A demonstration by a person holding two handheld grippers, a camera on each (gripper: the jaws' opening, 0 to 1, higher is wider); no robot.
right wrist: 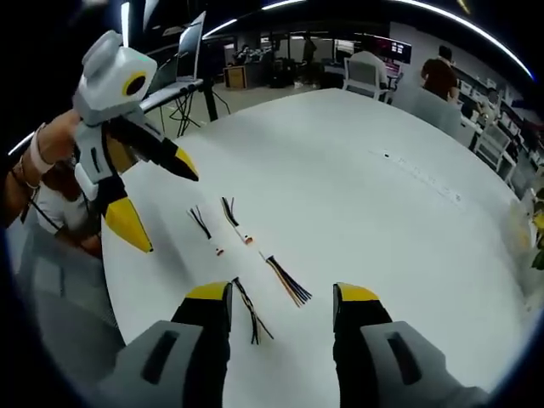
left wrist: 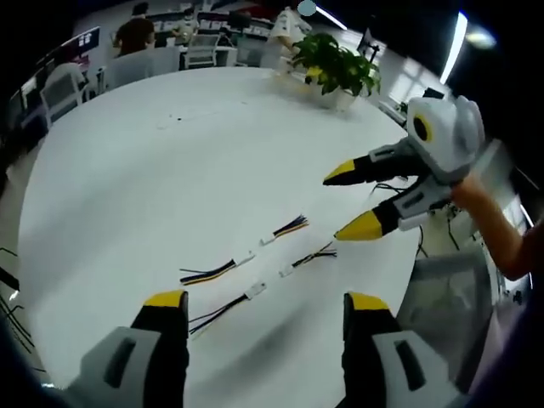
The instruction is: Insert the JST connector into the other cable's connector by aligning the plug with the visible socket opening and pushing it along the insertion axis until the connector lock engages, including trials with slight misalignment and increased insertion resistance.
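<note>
Two cables are seen lying on the white table (left wrist: 127, 195), side by side, each tipped with a small white connector. In the left gripper view, the far cable (left wrist: 242, 257) and the near cable (left wrist: 259, 289) rest just ahead of the left gripper (left wrist: 268, 304), whose jaws are spread and carry nothing. The right gripper (left wrist: 350, 201) is held above the table beyond them, jaws parted, nothing gripped. Whether the connectors are mated cannot quite be made out. A potted plant (left wrist: 336, 68) is seen at the far edge.
</note>
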